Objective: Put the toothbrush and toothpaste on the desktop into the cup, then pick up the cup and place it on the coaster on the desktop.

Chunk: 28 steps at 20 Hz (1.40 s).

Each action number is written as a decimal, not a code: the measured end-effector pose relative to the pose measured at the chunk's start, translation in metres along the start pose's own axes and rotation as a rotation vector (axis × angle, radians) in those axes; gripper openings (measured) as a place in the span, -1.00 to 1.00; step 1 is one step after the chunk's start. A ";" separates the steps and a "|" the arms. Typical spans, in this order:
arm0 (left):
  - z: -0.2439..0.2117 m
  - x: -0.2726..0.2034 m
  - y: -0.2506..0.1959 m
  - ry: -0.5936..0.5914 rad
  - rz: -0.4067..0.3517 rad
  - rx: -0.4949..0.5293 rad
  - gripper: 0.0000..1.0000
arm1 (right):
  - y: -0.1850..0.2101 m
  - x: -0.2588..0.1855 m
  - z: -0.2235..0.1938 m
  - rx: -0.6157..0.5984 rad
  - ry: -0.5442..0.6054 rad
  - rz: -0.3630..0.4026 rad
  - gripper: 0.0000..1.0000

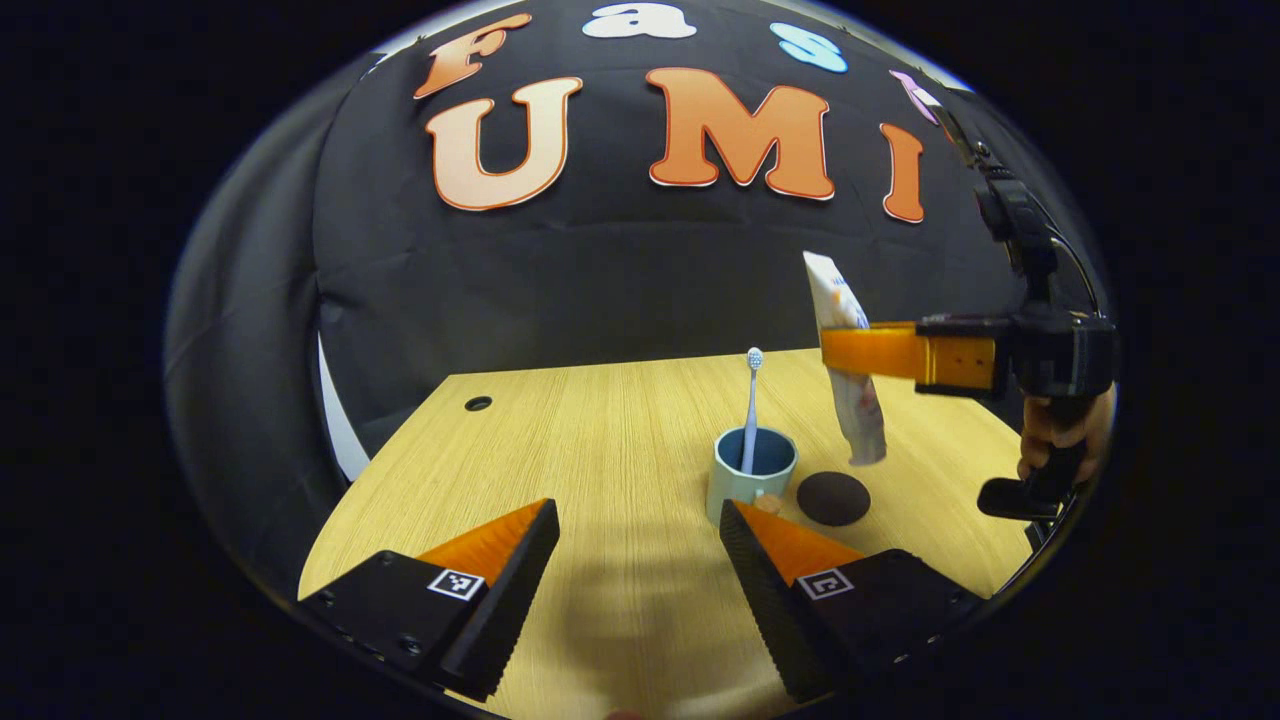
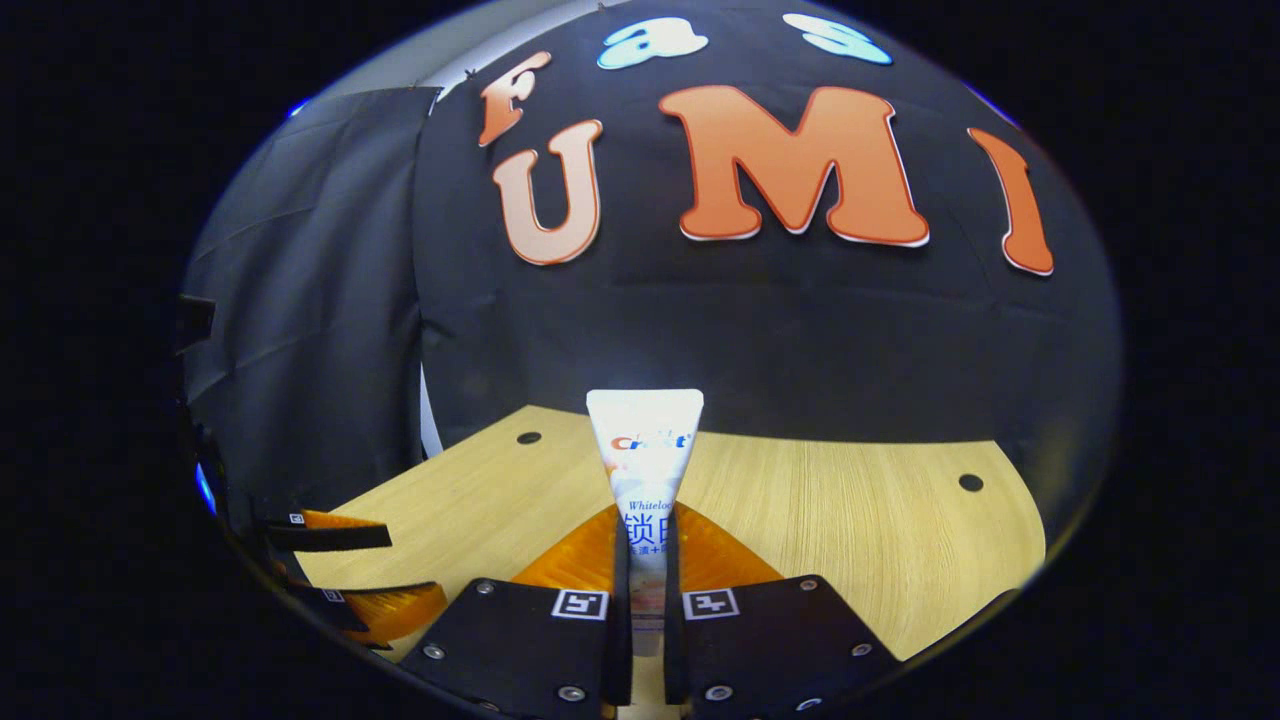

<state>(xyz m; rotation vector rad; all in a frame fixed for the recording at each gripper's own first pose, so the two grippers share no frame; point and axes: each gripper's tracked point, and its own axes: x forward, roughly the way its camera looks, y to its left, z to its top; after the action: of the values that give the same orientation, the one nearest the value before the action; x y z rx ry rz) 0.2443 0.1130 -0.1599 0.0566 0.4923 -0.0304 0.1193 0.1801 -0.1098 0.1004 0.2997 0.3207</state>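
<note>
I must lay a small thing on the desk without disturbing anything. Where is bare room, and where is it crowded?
Bare wood lies left of the cup, up to the cable hole near the desk corner. It is crowded around the cup with its toothbrush, the coaster beside it, and the toothpaste held above by the right gripper.

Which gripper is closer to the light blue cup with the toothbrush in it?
Left. The left gripper sits open just in front of the light blue cup, one finger almost at its base. The right gripper holds the white toothpaste tube in the air, beside the cup.
</note>
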 end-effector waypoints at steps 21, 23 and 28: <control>-0.013 0.006 0.010 0.056 -0.002 0.004 0.94 | 0.034 0.087 -0.059 -0.059 -0.011 0.077 -0.65; -0.013 0.007 0.007 0.055 -0.010 -0.001 0.94 | 0.028 0.079 -0.061 -0.057 0.017 0.054 -0.40; -0.007 0.018 -0.014 0.048 -0.051 0.002 0.95 | 0.005 0.034 -0.050 -0.068 0.029 0.030 0.65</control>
<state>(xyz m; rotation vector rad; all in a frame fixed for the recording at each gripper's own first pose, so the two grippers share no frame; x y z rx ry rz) 0.2567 0.0991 -0.1752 0.0467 0.5413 -0.0792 0.1332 0.1988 -0.1659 0.0331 0.3154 0.3624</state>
